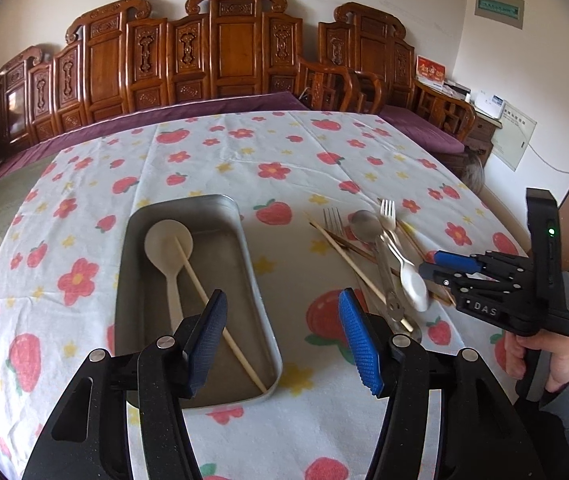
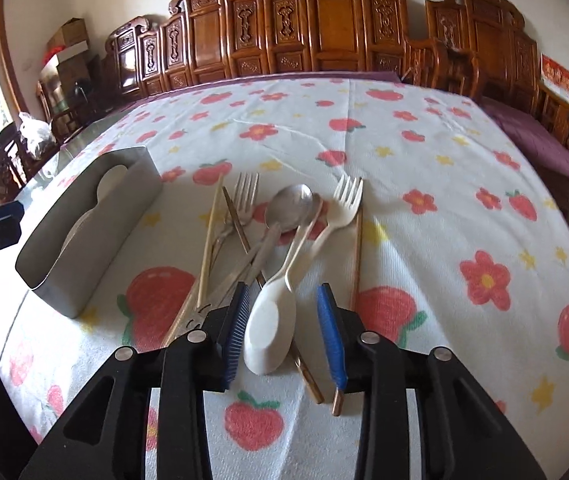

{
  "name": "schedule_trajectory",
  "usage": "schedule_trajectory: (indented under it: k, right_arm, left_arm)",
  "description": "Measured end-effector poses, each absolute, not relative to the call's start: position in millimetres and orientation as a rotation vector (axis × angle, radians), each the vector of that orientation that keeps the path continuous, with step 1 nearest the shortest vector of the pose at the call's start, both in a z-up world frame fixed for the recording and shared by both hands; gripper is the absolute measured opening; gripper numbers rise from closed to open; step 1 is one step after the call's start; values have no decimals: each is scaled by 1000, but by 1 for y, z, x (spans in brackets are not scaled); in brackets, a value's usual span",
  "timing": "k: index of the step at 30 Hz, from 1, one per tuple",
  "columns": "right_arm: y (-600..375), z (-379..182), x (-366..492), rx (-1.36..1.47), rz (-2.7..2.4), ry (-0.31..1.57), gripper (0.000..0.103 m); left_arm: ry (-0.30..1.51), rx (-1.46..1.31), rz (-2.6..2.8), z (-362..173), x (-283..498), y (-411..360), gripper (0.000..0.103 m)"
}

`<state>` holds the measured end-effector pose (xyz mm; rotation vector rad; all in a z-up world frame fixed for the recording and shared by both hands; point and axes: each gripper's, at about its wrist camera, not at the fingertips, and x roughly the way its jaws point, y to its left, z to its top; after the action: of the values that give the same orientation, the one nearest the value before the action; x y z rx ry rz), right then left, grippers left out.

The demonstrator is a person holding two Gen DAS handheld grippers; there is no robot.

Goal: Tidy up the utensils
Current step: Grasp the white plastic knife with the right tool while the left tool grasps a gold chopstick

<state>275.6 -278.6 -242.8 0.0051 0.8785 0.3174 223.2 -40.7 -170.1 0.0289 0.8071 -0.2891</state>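
Note:
A metal tray (image 1: 252, 264) on the flowered cloth holds a white spoon (image 1: 168, 244) and a pale chopstick (image 1: 212, 300). My left gripper (image 1: 282, 296) hangs open over the tray's near right corner with nothing between its fingers. To the right lies a pile of utensils: a metal fork (image 2: 244, 192), a metal spoon (image 2: 290, 204), a white fork (image 2: 344, 200), a pale chopstick (image 2: 210, 236) and a brown chopstick (image 2: 356, 256). My right gripper (image 2: 284, 292) is open, and the bowl of a second white spoon (image 2: 272, 328) lies between its pads without touching them. The right gripper (image 1: 430, 264) also shows from the side.
The tray's side wall (image 2: 84, 260) stands left of the pile. A carved wooden bench (image 1: 236, 48) with a purple cushion (image 1: 424, 128) runs behind the table. A hand (image 1: 540, 360) holds the right gripper's handle at the table's right edge.

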Motion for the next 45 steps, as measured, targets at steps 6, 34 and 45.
schedule_trajectory:
  k: [6,34,45]
  right_arm:
    - [-281,-256,283,56,324,930,38]
    - [-277,-249,280,108,454,947,6]
    - [-311,-231,285,197,442,869,5]
  left_arm:
    - [808,43,-295,-173,219,-50,55]
    - [784,87,-266,-174,212,-71,55]
    - [859,88,-279,-198,234,-112,55]
